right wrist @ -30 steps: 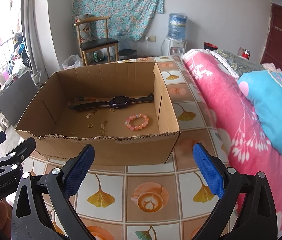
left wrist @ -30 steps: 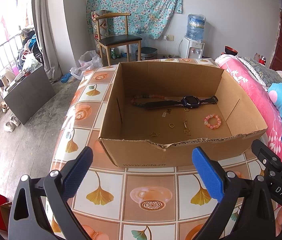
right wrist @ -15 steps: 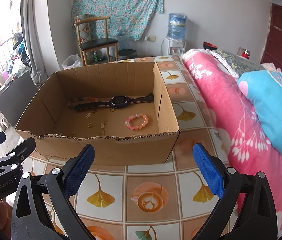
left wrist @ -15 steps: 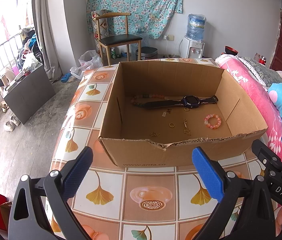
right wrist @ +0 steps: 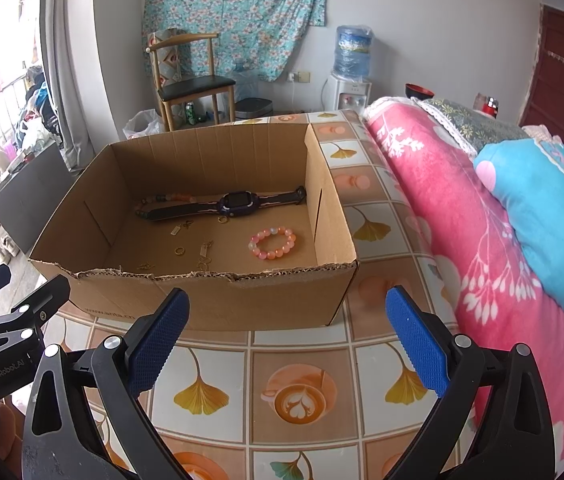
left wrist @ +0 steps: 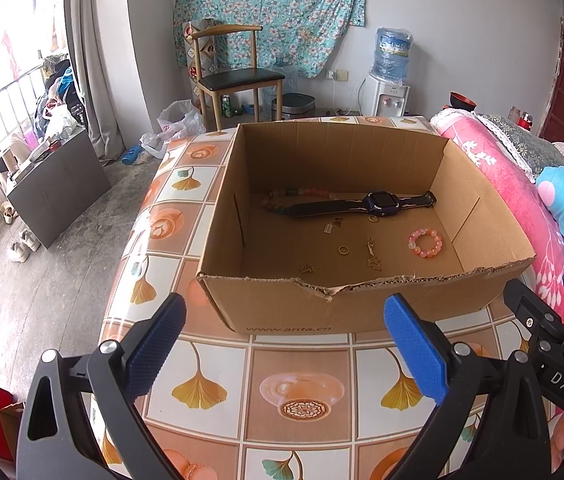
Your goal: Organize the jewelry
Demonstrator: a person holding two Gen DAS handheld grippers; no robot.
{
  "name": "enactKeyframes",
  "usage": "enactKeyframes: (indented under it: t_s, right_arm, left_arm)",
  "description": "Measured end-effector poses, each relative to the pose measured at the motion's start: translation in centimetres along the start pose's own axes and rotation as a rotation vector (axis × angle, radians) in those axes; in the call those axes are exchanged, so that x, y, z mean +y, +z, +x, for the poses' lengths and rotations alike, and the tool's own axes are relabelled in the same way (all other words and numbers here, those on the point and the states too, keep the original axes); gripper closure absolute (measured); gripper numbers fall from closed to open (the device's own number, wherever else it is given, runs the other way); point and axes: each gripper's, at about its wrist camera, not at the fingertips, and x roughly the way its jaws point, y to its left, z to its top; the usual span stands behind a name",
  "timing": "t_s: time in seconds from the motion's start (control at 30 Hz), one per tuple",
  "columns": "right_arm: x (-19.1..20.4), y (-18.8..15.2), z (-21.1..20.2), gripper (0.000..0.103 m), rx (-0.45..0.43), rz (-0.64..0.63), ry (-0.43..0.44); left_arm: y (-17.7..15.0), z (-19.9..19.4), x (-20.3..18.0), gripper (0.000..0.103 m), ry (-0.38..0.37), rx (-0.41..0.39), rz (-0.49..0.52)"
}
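Note:
An open cardboard box (left wrist: 282, 304) (right wrist: 210, 300) stands on the patterned table. Inside lie a dark smartwatch (left wrist: 380, 203) (right wrist: 238, 202), a pink bead bracelet (left wrist: 425, 243) (right wrist: 272, 243), a multicoloured bead strand (left wrist: 282, 196) (right wrist: 154, 200) partly under the watch strap, a gold ring (left wrist: 343, 249) (right wrist: 179, 251) and several small gold pieces (left wrist: 372, 258). My left gripper (left wrist: 282, 344) hangs open in front of the box's near wall, empty. My right gripper (right wrist: 284, 340) is open too, empty, before the box's near right corner.
A pink floral quilt (right wrist: 462, 216) and a blue pillow (right wrist: 554, 200) border the table on the right. The table's left edge (left wrist: 122, 264) drops to a concrete floor. A chair (left wrist: 234, 76) and a water dispenser (left wrist: 388, 80) stand by the far wall.

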Motion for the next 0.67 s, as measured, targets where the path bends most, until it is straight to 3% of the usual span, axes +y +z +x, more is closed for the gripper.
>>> enactKeyframes:
  t_s: [0.67]
  right_arm:
    - [-0.05,-0.09,-0.07,0.008,0.004,0.006,-0.003]
  left_arm:
    - [-0.07,0.03,-0.05,0.006,0.003,0.004,-0.006]
